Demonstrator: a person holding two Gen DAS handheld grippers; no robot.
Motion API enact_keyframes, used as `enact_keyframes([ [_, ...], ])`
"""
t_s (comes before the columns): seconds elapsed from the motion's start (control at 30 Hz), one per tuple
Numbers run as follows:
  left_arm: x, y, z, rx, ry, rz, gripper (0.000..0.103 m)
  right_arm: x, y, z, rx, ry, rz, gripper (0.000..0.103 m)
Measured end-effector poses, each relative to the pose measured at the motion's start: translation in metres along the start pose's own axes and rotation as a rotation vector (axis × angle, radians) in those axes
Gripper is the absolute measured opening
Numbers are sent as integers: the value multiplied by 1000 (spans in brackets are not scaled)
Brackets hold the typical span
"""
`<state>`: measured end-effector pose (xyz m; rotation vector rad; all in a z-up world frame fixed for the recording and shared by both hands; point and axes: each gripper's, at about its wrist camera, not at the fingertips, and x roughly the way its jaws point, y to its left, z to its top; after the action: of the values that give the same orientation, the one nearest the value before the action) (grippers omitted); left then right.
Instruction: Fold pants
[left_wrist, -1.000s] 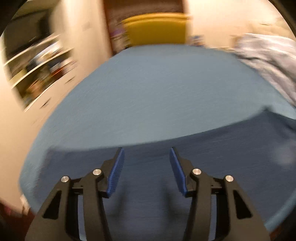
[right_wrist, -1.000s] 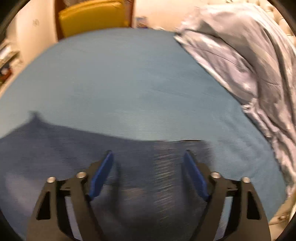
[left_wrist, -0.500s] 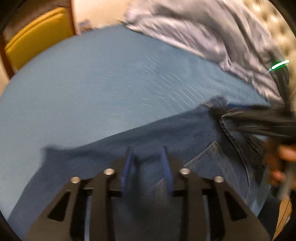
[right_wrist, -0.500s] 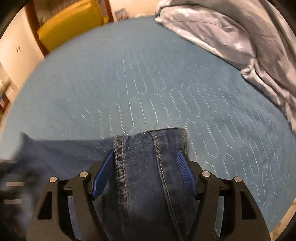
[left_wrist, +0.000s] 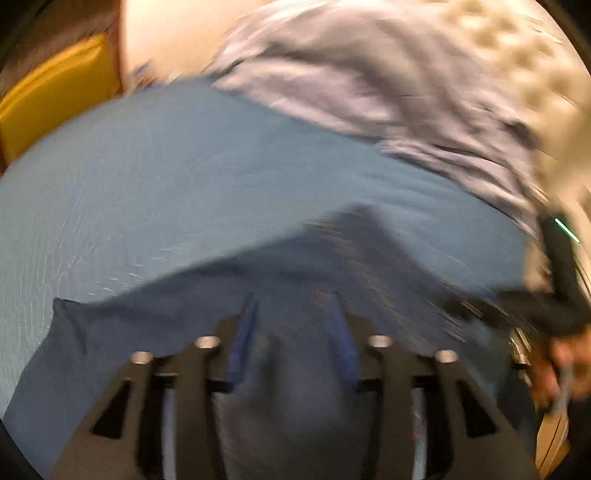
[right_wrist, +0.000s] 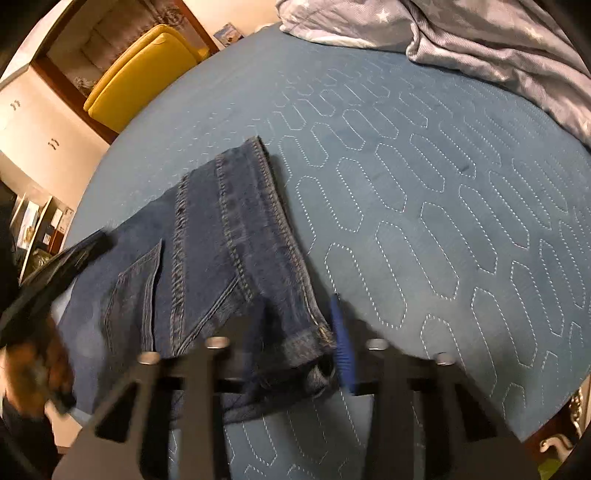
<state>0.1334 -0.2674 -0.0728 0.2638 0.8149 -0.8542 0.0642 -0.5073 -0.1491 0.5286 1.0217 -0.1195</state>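
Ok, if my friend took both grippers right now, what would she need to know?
Right gripper: jaws closing on the waistband corner of the jeans.
Left gripper: jaws opening over the denim, seemingly holding nothing.
Jeans lie flat on the blue quilted bed cover, seemingly halved lengthwise, back pocket up.
Left to do: fold them across into a small stack.

Dark blue jeans (right_wrist: 221, 236) lie flat, waistband bunched, on the quilted bedspread (right_wrist: 443, 206)
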Motion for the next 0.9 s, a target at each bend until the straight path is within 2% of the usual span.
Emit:
enact_keyframes([
  [0.1,-21,-57,-41,162,-37,-6,53,-7,0,-5,4,-19,5,21],
  [0.17,-18,-83,-66,249,-37,54,46,-9,-1,-6,9,-21,18,21],
  [0.2,-17,-89,-75,279,-29,80,38,-9,-4,-6,10,-21,20,21],
  [0.27,-7,-98,-95,347,-7,180,35,-10,-3,-8,10,-21,27,20],
  [0.37,7,-106,-111,410,24,224,32,-10,-3,-9,10,-24,28,20],
  [0.4,7,-106,-114,419,24,239,29,-12,-1,-9,5,-31,23,19],
  [0.43,7,-104,-116,405,25,254,18,-13,-3,-7,3,-35,22,19],
  [0.47,5,-101,-117,393,24,276,13,-15,-2,-8,4,-42,19,19],
  [0.53,0,-101,-114,377,8,283,5,-20,-1,-9,6,-52,13,18],
  [0.7,-13,-105,-112,384,-1,282,4,-23,-1,-13,-12,-59,-33,17],
  [0.8,-4,-108,-120,406,36,284,5,-12,-5,-17,-4,-45,-55,17],
  [0.9,3,-110,-120,408,32,300,5,-8,-2,-18,-26,-52,-89,17],
])
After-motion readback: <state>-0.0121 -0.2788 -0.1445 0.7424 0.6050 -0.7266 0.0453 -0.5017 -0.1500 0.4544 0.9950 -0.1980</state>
